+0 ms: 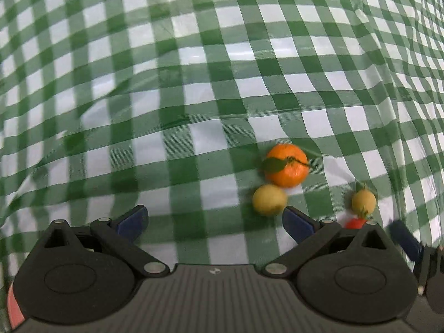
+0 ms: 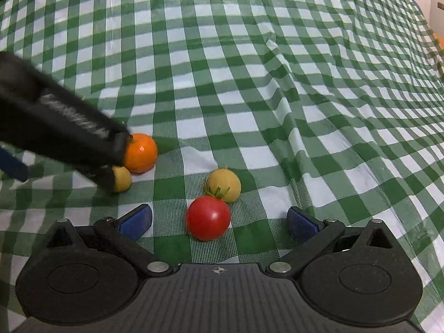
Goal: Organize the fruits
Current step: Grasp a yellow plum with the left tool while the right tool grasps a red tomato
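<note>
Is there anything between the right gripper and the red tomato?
Nothing visible. The red tomato lies on the checked cloth straight ahead of the open right gripper, roughly between its fingertips. The yellow fruit sits just behind it.

Green checked tablecloth (image 2: 249, 88), orange (image 2: 140, 152), three tomatoes (image 2: 208, 217)

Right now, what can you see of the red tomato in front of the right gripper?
The red tomato is round, glossy and smooth, with a green calyx at its far side. It lies on the green checked tablecloth, between the open fingers of the right gripper, neither pad touching it. The yellow fruit behind appears to touch it. From the left wrist only a red sliver shows.
</note>
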Motion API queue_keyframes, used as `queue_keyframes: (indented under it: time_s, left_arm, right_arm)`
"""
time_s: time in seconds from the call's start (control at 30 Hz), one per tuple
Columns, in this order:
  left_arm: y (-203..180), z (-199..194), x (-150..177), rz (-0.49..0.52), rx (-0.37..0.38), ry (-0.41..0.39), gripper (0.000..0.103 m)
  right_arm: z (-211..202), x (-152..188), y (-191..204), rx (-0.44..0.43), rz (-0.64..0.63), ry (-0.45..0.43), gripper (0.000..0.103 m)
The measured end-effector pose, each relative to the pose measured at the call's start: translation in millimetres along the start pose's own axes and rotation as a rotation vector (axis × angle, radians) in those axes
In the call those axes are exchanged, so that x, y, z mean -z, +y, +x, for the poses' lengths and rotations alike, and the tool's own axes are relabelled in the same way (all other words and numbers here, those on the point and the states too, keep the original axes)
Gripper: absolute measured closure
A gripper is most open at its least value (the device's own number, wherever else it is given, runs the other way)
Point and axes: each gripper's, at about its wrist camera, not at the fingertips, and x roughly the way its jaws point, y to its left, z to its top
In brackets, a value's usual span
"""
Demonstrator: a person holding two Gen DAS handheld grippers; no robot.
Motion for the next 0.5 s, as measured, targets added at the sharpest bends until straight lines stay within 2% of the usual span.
queue_keyframes:
  time_s: [0.1, 0.33, 0.37, 0.4, 0.43, 0.47, 0.5]
  left_arm:
    - [-1, 12, -7, -0.025, 0.047, 0.024, 0.0]
    - [-9, 24, -7, -0.03, 0.018, 0.041, 0.0]
    - [-9, 22, -4, -0.03, 0.021, 0.036, 0.001]
    - [-10, 19, -2, -0.028, 0.027, 0.024, 0.009]
    - [-12, 17, 0, -0.021, 0.038, 0.01, 0.017]
    - [-13, 14, 2, -0.011, 0.056, -0.003, 0.036]
    - [-15, 11, 2, -0.002, 0.076, -0.019, 0.056]
  right_arm:
    - [-1, 1, 2, 0.008, -0.018, -0.003, 0.001]
    - [-3, 2, 4, 0.013, -0.028, -0.007, 0.002]
    - [-3, 1, 3, 0.014, -0.029, -0.004, 0.007]
    - [-4, 0, 1, 0.013, -0.026, -0.008, 0.013]
    - [-7, 0, 2, 0.012, -0.027, -0.021, 0.033]
    - [-9, 0, 3, 0.008, -0.035, -0.033, 0.055]
    - [-11, 1, 5, 0.004, -0.042, -0.039, 0.064]
